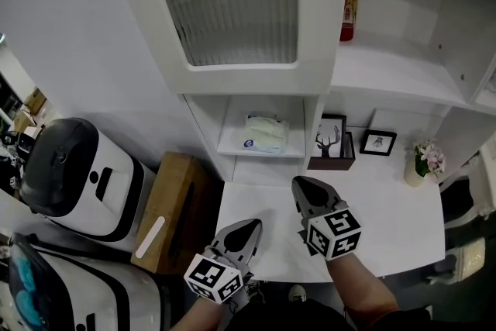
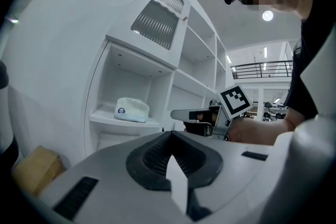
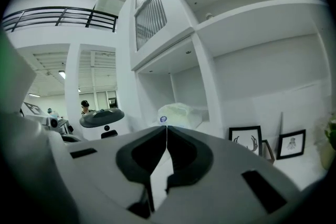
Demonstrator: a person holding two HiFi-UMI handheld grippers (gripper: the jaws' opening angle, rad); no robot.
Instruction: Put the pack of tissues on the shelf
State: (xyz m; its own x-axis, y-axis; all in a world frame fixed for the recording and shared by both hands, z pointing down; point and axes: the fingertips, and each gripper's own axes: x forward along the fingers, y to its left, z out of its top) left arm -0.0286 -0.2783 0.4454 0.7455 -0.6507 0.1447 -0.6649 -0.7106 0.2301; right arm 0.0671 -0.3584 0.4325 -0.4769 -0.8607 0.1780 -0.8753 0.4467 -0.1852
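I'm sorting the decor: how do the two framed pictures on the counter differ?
The deer picture is taller than the small picture. The deer picture shows black antlers and stands at a dark box; the small picture shows a faint grey sketch and stands alone to its right. Both have black frames and white mats.

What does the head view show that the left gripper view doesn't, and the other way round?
Head view only: red bottle, framed deer picture, flower vase. Left gripper view only: balcony railing, ceiling light. Both: the pack of tissues lying on the low shelf, the right gripper, the brown box.
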